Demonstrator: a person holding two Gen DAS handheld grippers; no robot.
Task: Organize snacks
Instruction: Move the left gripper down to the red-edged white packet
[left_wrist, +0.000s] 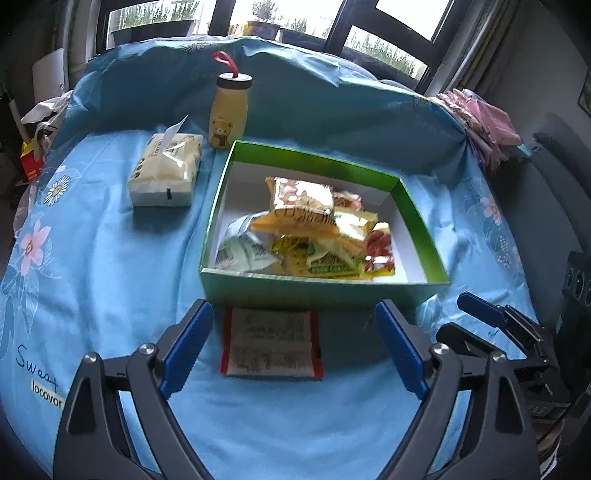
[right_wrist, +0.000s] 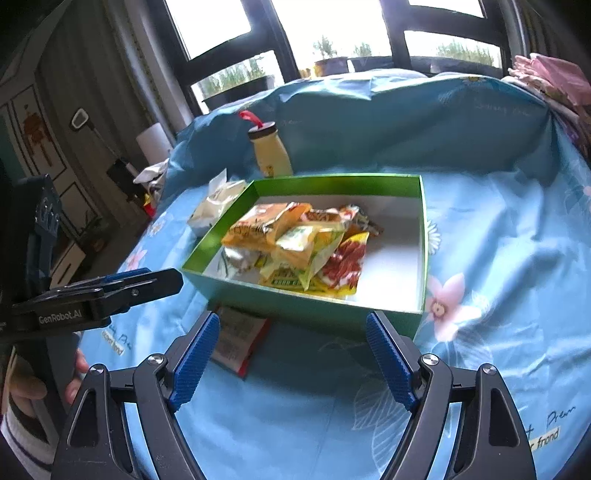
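Observation:
A green box (left_wrist: 417, 221) (right_wrist: 424, 236) with a white floor sits on the blue bedsheet and holds several snack packets (left_wrist: 314, 229) (right_wrist: 295, 243), orange, yellow, green, white and red. One flat white packet with red edges (left_wrist: 271, 338) (right_wrist: 238, 339) lies on the sheet just in front of the box. My left gripper (left_wrist: 295, 343) is open and empty, with its fingers on either side of that packet, above it. My right gripper (right_wrist: 293, 354) is open and empty, just right of the packet and in front of the box.
A tissue pack (left_wrist: 166, 170) (right_wrist: 216, 203) and a yellow bear bottle with a red loop (left_wrist: 228, 110) (right_wrist: 267, 151) stand left of and behind the box. Folded pink cloth (left_wrist: 484, 114) (right_wrist: 554, 81) lies at the far right. A window is behind the bed.

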